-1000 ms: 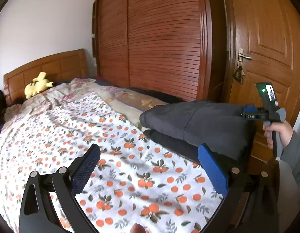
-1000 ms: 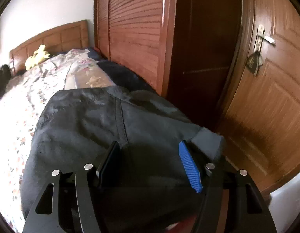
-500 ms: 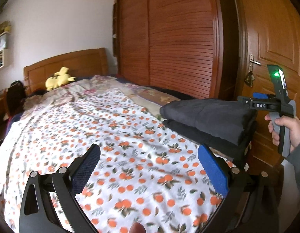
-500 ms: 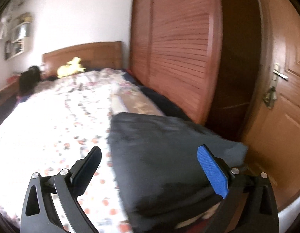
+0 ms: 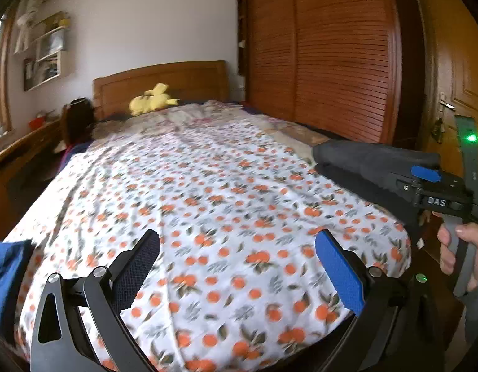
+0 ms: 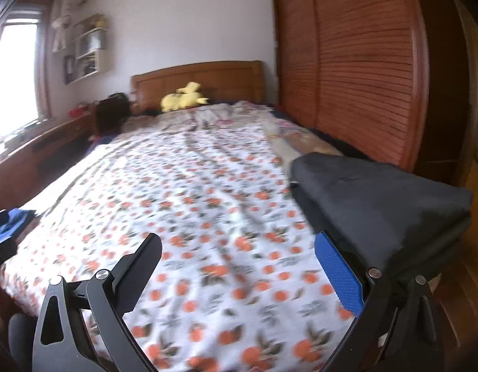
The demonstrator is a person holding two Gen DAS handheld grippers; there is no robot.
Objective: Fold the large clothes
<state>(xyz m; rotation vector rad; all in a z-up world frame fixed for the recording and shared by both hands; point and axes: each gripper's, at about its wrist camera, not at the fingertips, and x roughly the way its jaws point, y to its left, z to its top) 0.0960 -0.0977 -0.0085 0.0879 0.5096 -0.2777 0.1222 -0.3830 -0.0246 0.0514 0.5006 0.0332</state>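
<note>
On the right side of the bed (image 5: 208, 192), near its foot, a folded dark grey garment (image 6: 378, 198) lies on the orange-print sheet; it looks stacked on a second dark folded piece, though blur makes the layers hard to separate. Left gripper (image 5: 239, 266): jaws spread wide, nothing between them, only sheet beyond. Right gripper (image 6: 239, 266): jaws likewise spread wide after having just been opening; nothing is between them. Its blue right pad sits in front of the garment's near edge in the right wrist view, contact not evident. From the left wrist view the right gripper's body shows at far right, held by a hand (image 5: 462, 254), level with the garment's near end. A blue cloth (image 5: 6, 266) lies at the bed's left edge. A yellow plush toy (image 5: 152, 102) rests against the wooden headboard (image 5: 164, 83). A louvred wooden wardrobe (image 5: 325, 55) stands along the right of the bed, with a door (image 5: 455, 62) beyond it.
</note>
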